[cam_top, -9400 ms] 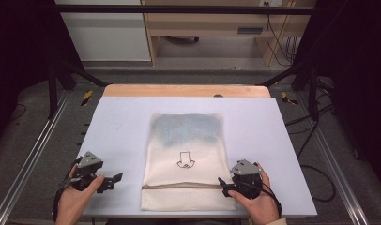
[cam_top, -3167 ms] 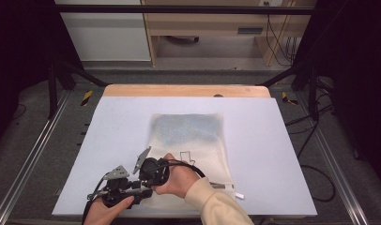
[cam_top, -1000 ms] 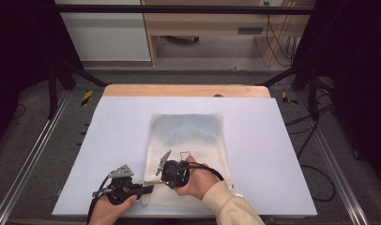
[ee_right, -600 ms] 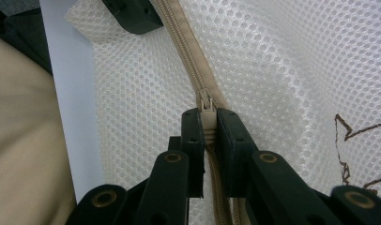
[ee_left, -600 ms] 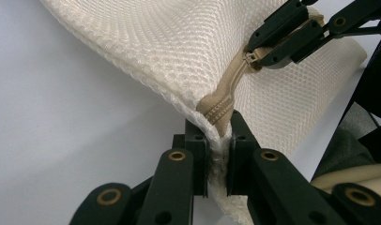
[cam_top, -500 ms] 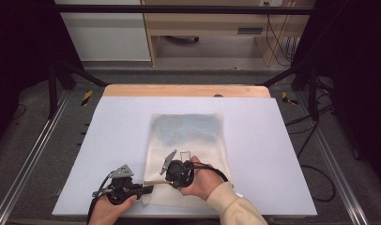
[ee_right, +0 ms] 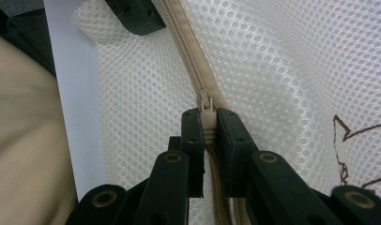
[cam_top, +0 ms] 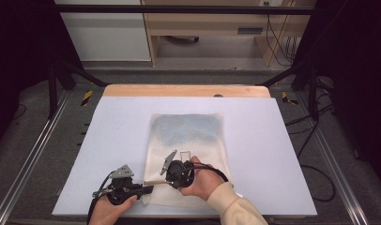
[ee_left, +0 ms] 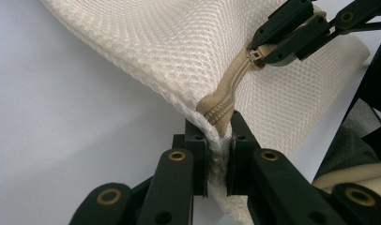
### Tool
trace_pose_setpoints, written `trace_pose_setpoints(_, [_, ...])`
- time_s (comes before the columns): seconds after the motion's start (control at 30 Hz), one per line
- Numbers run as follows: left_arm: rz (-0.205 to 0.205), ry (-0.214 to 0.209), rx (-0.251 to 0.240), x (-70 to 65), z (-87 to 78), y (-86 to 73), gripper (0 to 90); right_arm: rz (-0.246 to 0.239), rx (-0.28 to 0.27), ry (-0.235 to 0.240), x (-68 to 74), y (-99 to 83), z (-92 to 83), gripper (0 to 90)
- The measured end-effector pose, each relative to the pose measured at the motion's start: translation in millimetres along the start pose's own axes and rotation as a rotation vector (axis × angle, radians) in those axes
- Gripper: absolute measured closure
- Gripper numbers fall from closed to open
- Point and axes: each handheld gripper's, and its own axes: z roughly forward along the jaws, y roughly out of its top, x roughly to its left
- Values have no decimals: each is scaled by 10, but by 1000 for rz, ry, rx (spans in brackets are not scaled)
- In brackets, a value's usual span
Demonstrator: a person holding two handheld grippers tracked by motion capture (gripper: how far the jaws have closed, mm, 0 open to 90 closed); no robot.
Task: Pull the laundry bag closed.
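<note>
Left hand-held gripper (ee_left: 216, 154) clamps bag (ee_left: 179, 51) corner; right hand-held gripper (ee_right: 206, 136) pinches zipper pull (ee_right: 207, 108). Mesh's limp, light: keep corner taut.

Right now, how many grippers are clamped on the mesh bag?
2. The left gripper pinches the mesh bag at its near-left corner, on the end of the zipper. The right gripper is shut on the zipper pull, a little way along the zipper.
</note>
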Motion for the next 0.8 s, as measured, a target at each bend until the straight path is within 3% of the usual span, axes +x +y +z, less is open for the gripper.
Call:
trace_pose_setpoints(0.2, [2, 0, -1, -5, -1, 1, 819, -11, -1, 4, -8, -9, -17, 822])
trace_pose_setpoints(0.8, [6, 3, 2, -8, -3, 2, 819, 18, -11, -4, -38, -171, -136, 822])
